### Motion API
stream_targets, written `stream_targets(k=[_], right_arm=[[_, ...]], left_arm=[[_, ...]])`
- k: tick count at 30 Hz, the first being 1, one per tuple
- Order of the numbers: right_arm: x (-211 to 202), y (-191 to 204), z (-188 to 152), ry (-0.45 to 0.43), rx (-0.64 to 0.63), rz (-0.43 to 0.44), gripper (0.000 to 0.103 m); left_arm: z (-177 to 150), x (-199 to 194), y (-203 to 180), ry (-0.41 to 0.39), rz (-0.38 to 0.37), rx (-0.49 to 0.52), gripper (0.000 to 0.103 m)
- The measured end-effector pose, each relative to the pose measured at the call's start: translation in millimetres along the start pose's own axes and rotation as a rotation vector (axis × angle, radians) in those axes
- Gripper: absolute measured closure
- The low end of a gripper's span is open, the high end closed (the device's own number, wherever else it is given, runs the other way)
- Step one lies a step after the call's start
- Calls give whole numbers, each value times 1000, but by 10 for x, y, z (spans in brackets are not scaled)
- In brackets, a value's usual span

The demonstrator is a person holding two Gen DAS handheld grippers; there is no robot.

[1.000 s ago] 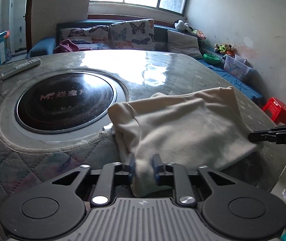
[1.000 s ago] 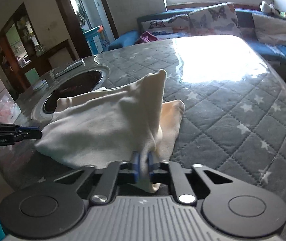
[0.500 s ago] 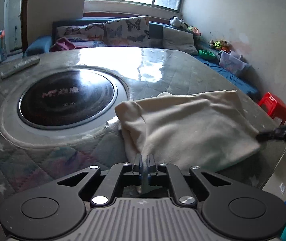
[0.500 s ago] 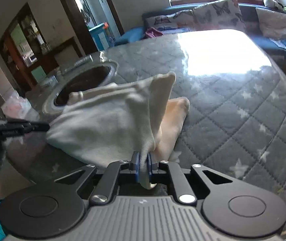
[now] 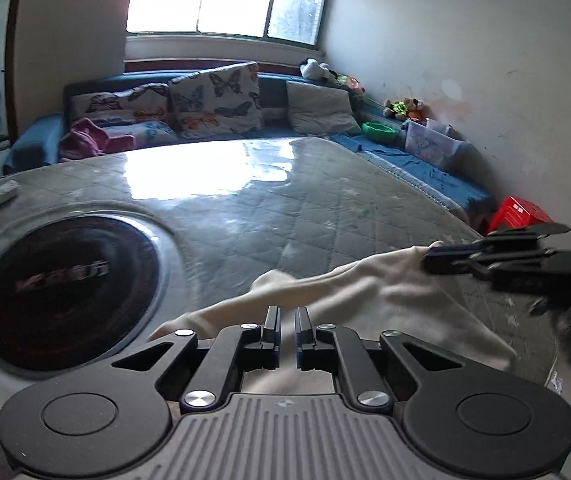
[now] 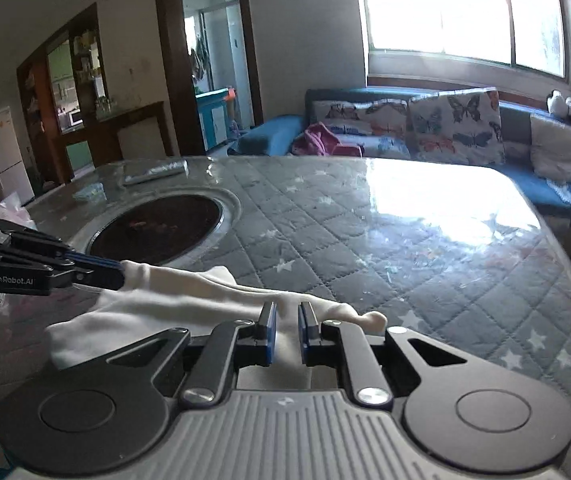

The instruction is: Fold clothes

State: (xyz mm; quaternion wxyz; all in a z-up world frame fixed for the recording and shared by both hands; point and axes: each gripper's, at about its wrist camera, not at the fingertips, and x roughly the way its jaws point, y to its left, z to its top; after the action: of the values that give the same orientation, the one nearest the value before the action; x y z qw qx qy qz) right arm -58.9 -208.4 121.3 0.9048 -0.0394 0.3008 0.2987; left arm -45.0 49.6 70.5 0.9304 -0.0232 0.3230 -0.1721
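I hold the cloth (image 5: 385,304) stretched crosswise at the table's (image 5: 325,208) near edge; left gripper (image 5: 286,322) and right gripper (image 6: 287,326) each seem clamped on an end.

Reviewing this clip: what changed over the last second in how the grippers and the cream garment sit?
Both grippers, left gripper and right gripper, rose, lifting the cream garment into a taut band between them above the quilted table. Both grips stayed clamped; the cooktop is unchanged.
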Motion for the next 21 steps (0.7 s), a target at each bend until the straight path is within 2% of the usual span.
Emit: stream_targets(k=[8, 12, 14, 18, 21], right_arm=[[297, -264, -223, 52, 94, -55, 91], [284, -300, -201, 61, 98, -53, 91], [271, -254, -131, 59, 75, -40, 86], [326, -97, 50, 54, 16, 14, 86], [435, 3, 154, 65, -16, 52, 86]], left_arm=[[115, 501, -71, 54, -36, -8, 95], [125, 668, -37, 83, -22, -26, 95], [136, 709, -6, 91, -17, -38, 94], [176, 689, -33, 73, -18, -26, 87], [183, 740, -19, 80, -18, -25, 87]])
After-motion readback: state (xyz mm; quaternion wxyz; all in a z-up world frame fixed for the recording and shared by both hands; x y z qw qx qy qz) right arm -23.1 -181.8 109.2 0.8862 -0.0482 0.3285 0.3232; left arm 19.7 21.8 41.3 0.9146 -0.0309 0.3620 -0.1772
